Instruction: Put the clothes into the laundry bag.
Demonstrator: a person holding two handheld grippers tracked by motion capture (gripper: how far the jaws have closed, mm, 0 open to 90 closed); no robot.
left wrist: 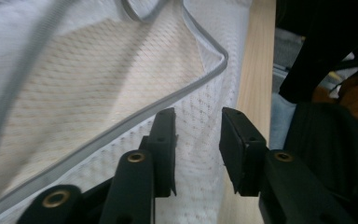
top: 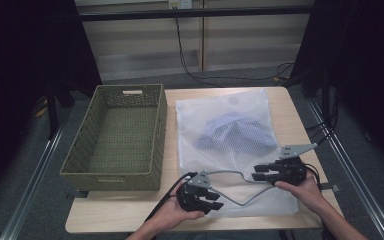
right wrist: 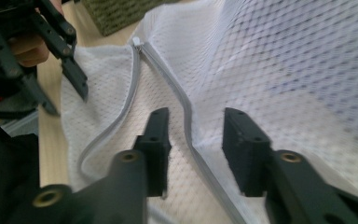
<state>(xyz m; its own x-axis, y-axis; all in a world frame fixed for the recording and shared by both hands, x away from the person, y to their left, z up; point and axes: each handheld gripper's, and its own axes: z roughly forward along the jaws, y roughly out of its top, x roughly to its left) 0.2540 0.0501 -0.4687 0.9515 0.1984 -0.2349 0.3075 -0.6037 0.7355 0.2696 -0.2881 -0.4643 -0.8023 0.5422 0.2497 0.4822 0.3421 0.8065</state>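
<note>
A white mesh laundry bag (top: pixel 200 115) lies flat on the table with a blue garment (top: pixel 235 132) inside it. Its grey zipper (top: pixel 230 172) gapes open along the near end. My left gripper (top: pixel 215 201) is open and hovers over the bag's near left corner; in the left gripper view its jaws (left wrist: pixel 198 126) frame the lower mesh flap just below the zipper edge (left wrist: pixel 121 128). My right gripper (top: pixel 255 176) is open too, and its jaws (right wrist: pixel 193 126) straddle the upper zipper edge (right wrist: pixel 182 100). The zipper slider (right wrist: pixel 137 43) sits at the far end. My left gripper (right wrist: pixel 67 102) shows at the upper left of the right gripper view.
A green woven basket (top: pixel 110 181) with nothing in it stands at the table's left, touching the bag's side. Bare wood (top: pixel 130 207) runs along the near edge. Dark curtains, metal rails and cables surround the table.
</note>
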